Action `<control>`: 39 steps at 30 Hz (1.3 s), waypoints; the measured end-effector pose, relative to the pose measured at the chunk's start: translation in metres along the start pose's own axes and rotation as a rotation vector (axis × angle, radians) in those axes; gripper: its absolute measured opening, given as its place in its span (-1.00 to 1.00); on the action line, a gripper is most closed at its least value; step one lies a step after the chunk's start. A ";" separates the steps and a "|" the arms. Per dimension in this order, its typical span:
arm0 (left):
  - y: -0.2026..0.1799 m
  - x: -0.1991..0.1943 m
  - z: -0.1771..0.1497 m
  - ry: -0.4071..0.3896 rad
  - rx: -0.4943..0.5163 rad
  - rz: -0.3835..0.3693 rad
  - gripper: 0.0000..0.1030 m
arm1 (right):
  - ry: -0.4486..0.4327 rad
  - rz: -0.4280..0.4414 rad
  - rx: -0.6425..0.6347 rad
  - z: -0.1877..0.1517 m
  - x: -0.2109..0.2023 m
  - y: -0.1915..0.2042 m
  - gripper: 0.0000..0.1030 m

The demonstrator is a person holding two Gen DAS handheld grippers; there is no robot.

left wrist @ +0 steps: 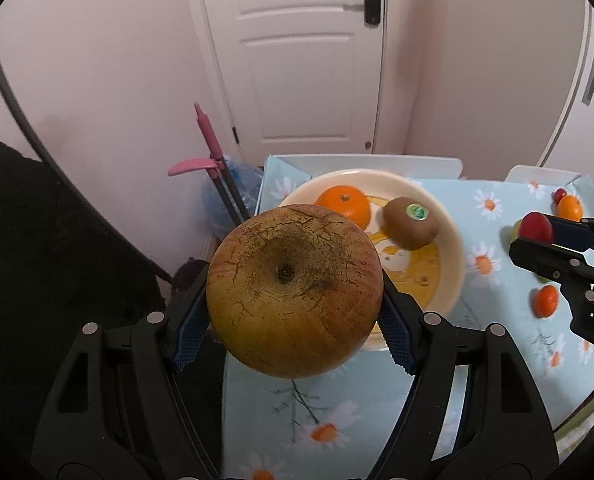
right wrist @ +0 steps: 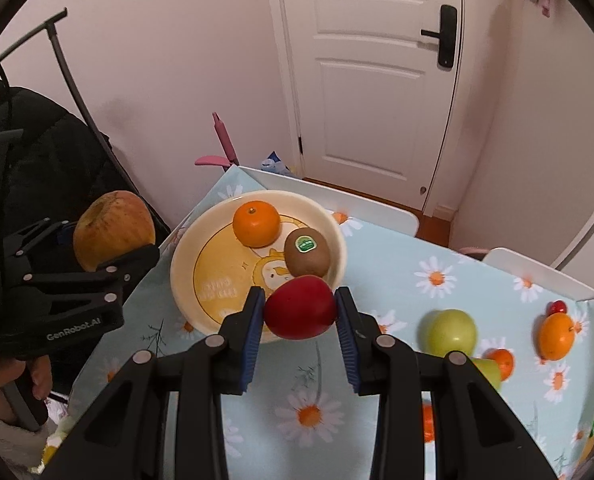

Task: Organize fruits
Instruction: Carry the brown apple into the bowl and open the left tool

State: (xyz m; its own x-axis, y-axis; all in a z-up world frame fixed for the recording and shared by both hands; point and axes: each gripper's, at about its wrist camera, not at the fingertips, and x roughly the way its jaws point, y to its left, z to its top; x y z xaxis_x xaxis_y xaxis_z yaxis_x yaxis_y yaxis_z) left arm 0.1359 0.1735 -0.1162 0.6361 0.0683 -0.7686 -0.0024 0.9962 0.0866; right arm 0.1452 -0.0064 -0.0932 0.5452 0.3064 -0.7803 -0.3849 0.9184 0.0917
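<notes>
My left gripper (left wrist: 295,312) is shut on a large russet yellow-brown apple (left wrist: 295,290), held above the table's left edge near the cream plate (left wrist: 453,248). The plate holds an orange (left wrist: 343,205) and a kiwi with a green sticker (left wrist: 411,222). In the right wrist view my right gripper (right wrist: 300,314) is shut on a small red fruit (right wrist: 300,312), held over the near rim of the plate (right wrist: 185,256), next to the kiwi (right wrist: 307,253) and orange (right wrist: 255,223). The left gripper with its apple (right wrist: 113,230) shows at the left.
On the daisy-print tablecloth (right wrist: 397,280) to the right lie a green apple (right wrist: 451,332), an orange (right wrist: 557,336) with a small red fruit (right wrist: 557,306) behind it, and a small tangerine (right wrist: 503,362). Pink-handled tools (left wrist: 213,148) lean by the door. A dark coat hangs at the left.
</notes>
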 end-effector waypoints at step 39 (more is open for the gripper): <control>-0.010 0.043 -0.002 0.036 0.113 -0.043 1.00 | 0.085 0.003 0.051 0.017 0.062 -0.020 -0.37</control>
State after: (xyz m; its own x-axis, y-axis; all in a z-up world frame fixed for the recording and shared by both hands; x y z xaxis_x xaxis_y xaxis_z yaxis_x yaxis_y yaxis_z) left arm 0.1616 0.1663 -0.1520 0.6059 0.0296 -0.7950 0.1127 0.9860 0.1226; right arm 0.1993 -0.0018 -0.1327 0.4777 0.2891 -0.8296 -0.3471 0.9296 0.1241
